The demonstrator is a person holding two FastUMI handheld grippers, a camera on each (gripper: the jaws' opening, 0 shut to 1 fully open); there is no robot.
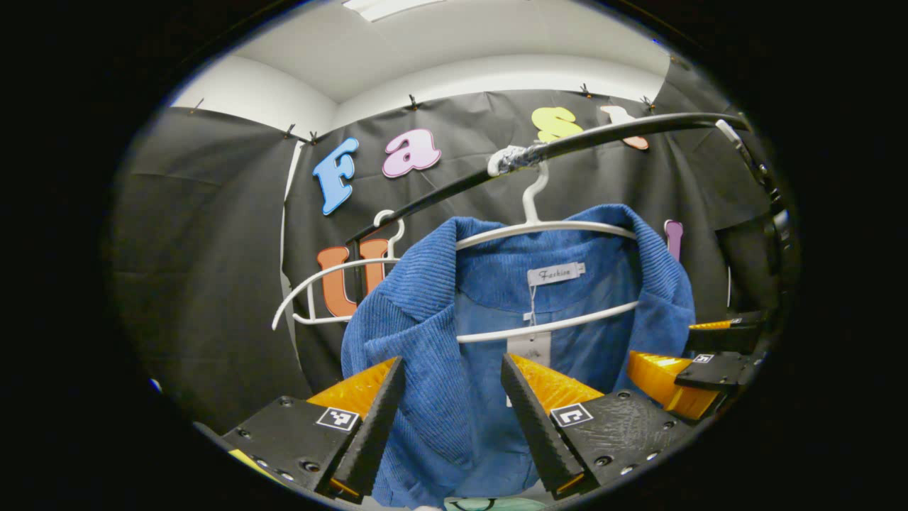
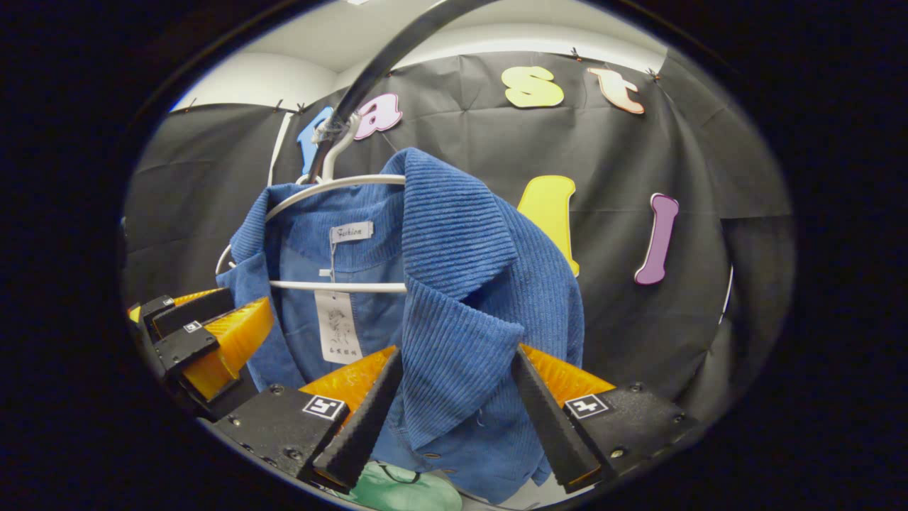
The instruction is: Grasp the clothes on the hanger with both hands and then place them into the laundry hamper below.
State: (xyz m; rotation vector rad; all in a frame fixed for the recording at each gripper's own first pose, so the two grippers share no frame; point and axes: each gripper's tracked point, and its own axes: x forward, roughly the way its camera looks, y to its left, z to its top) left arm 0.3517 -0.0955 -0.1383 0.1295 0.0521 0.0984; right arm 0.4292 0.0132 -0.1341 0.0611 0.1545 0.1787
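Both grippers at the blue corduroy jacket [image 1: 425, 341] on its white hanger [image 1: 546, 227].
Left gripper [image 1: 452, 404] and right gripper [image 2: 454, 397] are spread wide, straddling the jacket's lapels.

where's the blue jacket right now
The blue corduroy jacket hangs on a white hanger from the black rail, with part of its front panel between each open gripper's fingers in both views.

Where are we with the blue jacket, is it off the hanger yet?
Not yet. Done: both grippers have reached the blue corduroy jacket. It hangs on the white plastic hanger from the black rail. In hand: the left gripper and right gripper each straddle a front panel, jaws open, no clamp visible. Left: close both, lift the jacket off, lower it into the hamper.
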